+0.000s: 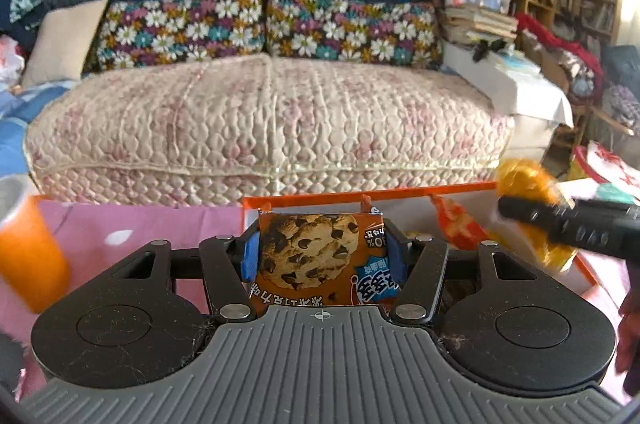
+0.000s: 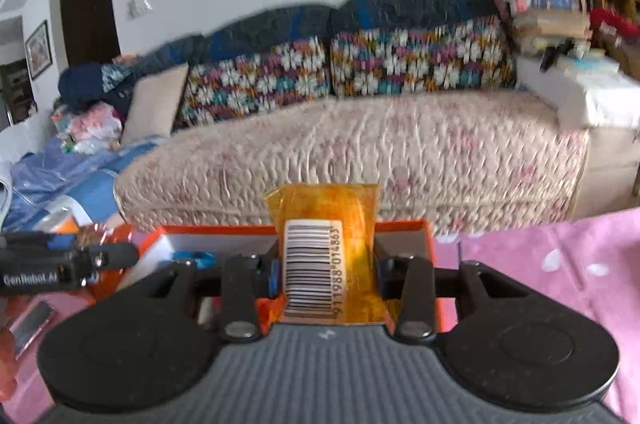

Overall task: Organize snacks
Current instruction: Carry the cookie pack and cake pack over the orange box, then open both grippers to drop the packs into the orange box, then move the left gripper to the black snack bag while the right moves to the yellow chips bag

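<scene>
Grey ribbed housing fills the bottom of both wrist views, cutting off whatever lies beneath. From the left wrist, the left gripper (image 1: 324,256) is clamped part-way in on a cookie packet (image 1: 320,256), its blue pads pressing the packet's two sides. The packet is brown-orange with a large chocolate-chip cookie pictured on it and printed characters that read upside down; its lower end is hidden behind the housing. Just past it stands the rim of an orange box (image 1: 400,193) with a white inside, on a pink tablecloth (image 1: 140,228). At the right edge the right gripper (image 1: 520,212) shows blurred, side on, pinching an amber packet (image 1: 524,180). An orange cup (image 1: 28,252) at the left edge is smeared and cut off.

From the right wrist, the right gripper (image 2: 326,264) is closed tight on the amber packet (image 2: 324,208), a translucent orange-yellow wrapper with a white barcode label facing the camera; what it contains cannot be made out. The orange box (image 2: 224,229) sits just behind it, its contents mostly hidden by the fingers. The left gripper (image 2: 120,252) pokes in from the left edge, blurred. A quilted sofa (image 2: 360,152) with flowered cushions lies well beyond.
</scene>
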Available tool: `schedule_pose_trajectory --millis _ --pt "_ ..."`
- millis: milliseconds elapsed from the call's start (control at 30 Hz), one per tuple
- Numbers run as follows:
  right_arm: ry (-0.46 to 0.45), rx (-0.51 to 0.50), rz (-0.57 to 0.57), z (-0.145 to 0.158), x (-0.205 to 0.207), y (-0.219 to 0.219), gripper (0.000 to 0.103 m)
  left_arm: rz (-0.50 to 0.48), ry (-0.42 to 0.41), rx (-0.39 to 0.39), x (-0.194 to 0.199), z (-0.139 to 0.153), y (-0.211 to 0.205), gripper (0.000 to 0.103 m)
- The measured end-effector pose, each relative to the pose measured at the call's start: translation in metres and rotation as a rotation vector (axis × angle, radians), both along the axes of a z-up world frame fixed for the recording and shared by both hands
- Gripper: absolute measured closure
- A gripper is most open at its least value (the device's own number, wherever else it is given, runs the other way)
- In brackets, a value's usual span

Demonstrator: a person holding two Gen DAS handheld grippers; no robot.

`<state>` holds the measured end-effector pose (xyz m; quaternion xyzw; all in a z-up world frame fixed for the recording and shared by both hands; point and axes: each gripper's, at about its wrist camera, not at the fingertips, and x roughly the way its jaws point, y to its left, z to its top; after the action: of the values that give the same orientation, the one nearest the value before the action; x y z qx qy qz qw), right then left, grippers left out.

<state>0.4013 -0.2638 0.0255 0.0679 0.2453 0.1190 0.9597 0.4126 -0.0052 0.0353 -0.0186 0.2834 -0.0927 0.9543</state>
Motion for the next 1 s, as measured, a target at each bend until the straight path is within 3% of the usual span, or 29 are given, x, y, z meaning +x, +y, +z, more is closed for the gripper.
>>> schedule_pose_trajectory --millis 133,233,267,333,367,400,433,500,567,667,733,800,900,1000 --pt "0.063 -0.016 0.041 -0.033 0.028 0.015 0.058 -0.012 0.063 0.036 0.032 -0.036 -0.009 0.071" --pt "0.065 0.031 0.046 -0.04 0.027 0.015 0.051 -0.04 0.02 0.137 0.024 -0.051 -0.02 0.065" --pt "0.068 0.039 0.042 -0.039 0.027 0.014 0.045 -0.054 0.012 0.16 0.02 -0.051 -0.024 0.064" --pt "0.053 0.056 0.051 -0.033 0.018 0.012 0.038 -0.069 -0.02 0.17 0.003 -0.043 -0.025 0.056" --pt "0.03 0.06 0.046 -0.026 0.01 0.011 0.024 -0.075 -0.059 0.163 -0.01 -0.035 -0.022 0.051" --pt "-0.017 0.058 0.033 -0.017 -0.007 0.008 0.005 -0.078 -0.095 0.153 -0.024 -0.028 -0.019 0.037" --pt "-0.064 0.054 0.011 -0.01 -0.026 0.003 0.001 -0.075 -0.127 0.142 -0.039 -0.021 -0.016 0.03" --pt "-0.109 0.046 -0.012 -0.004 -0.062 -0.008 0.001 -0.081 -0.164 0.115 -0.073 -0.013 -0.009 0.03" --pt "-0.095 0.043 -0.023 -0.009 -0.098 -0.021 0.001 -0.102 -0.153 0.084 -0.105 -0.014 -0.006 0.03" --pt "0.001 0.035 -0.07 -0.032 -0.15 -0.041 0.001 -0.145 -0.073 0.075 -0.138 -0.035 -0.013 0.03" --pt "0.072 0.073 -0.134 -0.051 -0.182 -0.058 0.001 -0.162 -0.026 0.121 -0.15 -0.054 -0.027 0.031" --pt "0.128 0.181 -0.212 -0.07 -0.212 -0.079 0.0 -0.184 0.011 0.183 -0.152 -0.07 -0.048 0.038" --pt "0.207 0.302 -0.283 -0.087 -0.224 -0.102 0.0 -0.194 0.013 0.236 -0.142 -0.077 -0.078 0.039" --pt "0.181 0.331 -0.285 -0.079 -0.226 -0.112 0.0 -0.162 0.042 0.207 -0.119 -0.078 -0.101 0.044"
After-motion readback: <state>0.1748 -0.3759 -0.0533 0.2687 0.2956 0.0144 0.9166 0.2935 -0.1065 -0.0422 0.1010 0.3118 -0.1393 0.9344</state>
